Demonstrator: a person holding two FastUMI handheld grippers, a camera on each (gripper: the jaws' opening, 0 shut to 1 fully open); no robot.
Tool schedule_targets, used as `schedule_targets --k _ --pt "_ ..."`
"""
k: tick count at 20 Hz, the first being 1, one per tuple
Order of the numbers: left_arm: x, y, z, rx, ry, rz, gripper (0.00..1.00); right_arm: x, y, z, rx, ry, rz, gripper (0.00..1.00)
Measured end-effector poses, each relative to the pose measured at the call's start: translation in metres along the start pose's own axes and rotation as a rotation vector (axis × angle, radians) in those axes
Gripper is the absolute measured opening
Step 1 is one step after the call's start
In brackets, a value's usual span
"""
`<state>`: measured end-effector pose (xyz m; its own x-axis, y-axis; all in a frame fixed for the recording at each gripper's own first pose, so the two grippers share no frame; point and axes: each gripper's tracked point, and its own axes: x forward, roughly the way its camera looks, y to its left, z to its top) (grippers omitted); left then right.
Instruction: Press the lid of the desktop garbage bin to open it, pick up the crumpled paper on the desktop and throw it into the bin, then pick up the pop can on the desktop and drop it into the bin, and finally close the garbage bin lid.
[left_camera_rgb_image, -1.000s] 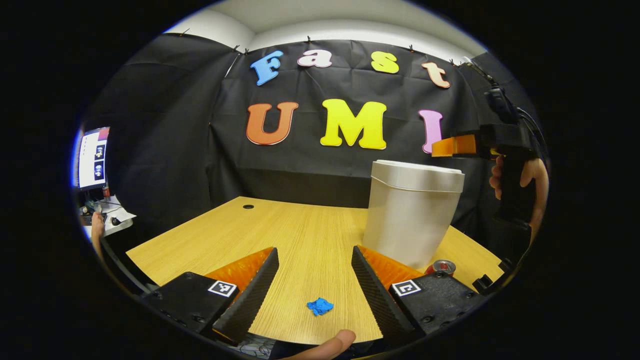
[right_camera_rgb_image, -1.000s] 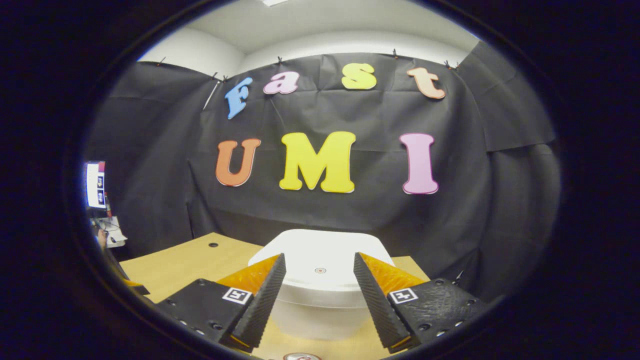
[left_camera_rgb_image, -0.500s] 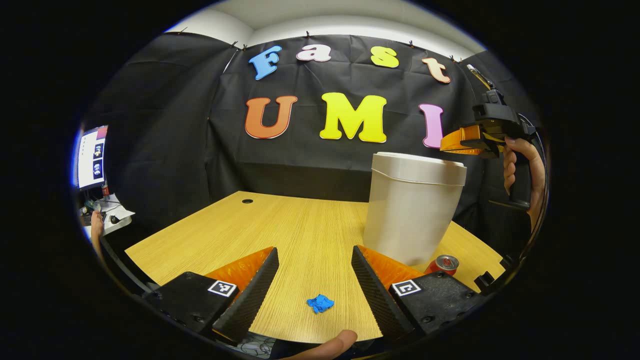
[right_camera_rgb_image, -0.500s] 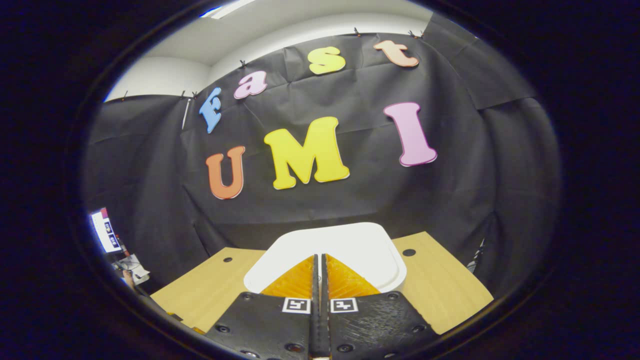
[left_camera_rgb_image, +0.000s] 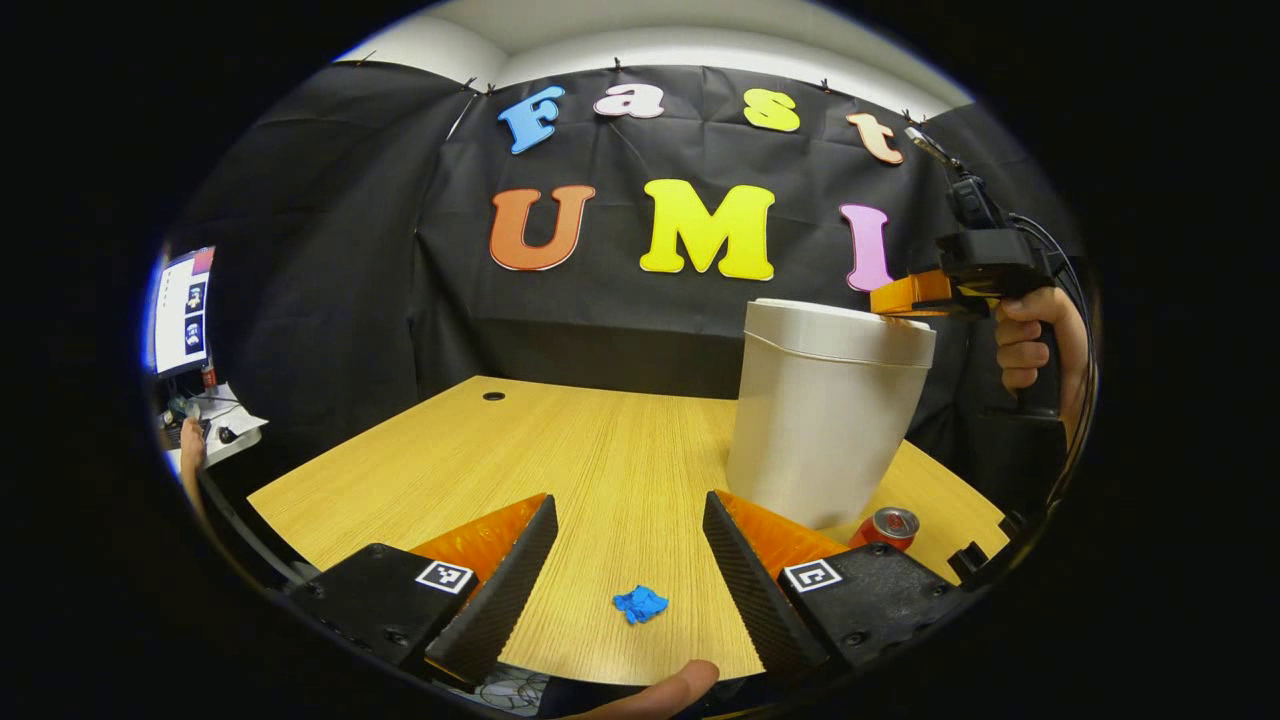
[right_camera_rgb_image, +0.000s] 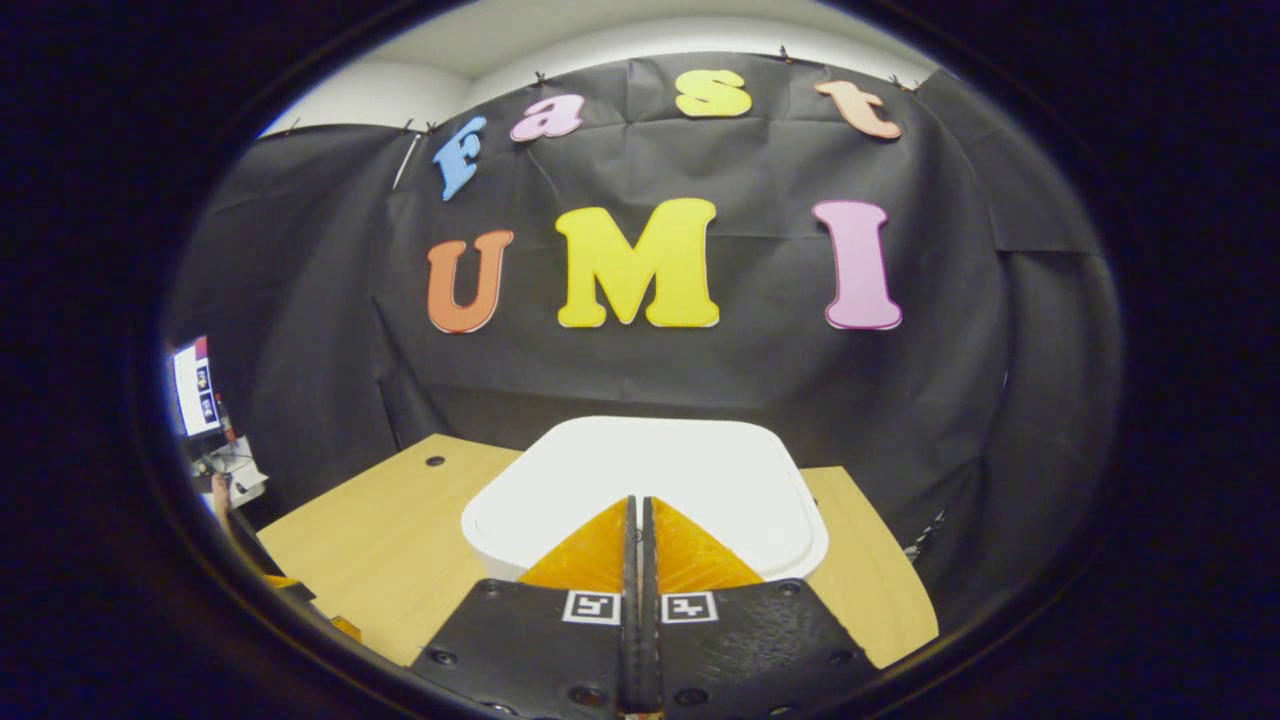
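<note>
Wooden desk (left_camera_rgb_image: 600, 450), right claw (right_camera_rgb_image: 637, 505) closed – bin lid (right_camera_rgb_image: 650, 480)

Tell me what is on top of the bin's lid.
The right gripper, fingers together, is at the lid of the bin. Actual contact is hidden.

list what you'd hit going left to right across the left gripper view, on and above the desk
monitor → blue crumpled paper → garbage bin → pop can → right hand-held gripper, tips at the bin lid → hand holding it
</note>
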<state>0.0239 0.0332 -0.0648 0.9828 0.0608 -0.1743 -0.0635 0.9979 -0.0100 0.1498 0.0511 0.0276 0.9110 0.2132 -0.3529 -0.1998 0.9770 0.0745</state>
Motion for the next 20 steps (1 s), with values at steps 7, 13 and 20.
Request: schedule_targets --k 7,13,20 --pt "0.005 0.001 -0.006 0.005 0.013 -0.001 0.96 -0.036 -0.003 -0.002 -0.046 -0.095 -0.031 0.0" --pt "0.003 -0.008 -0.007 0.002 0.02 -0.025 0.97 -0.022 0.003 0.007 -0.09 -0.082 -0.029 0.0" --pt "-0.006 0.002 0.009 -0.018 -0.026 -0.024 0.96 -0.002 0.006 -0.006 -0.098 0.049 -0.014 0.01"
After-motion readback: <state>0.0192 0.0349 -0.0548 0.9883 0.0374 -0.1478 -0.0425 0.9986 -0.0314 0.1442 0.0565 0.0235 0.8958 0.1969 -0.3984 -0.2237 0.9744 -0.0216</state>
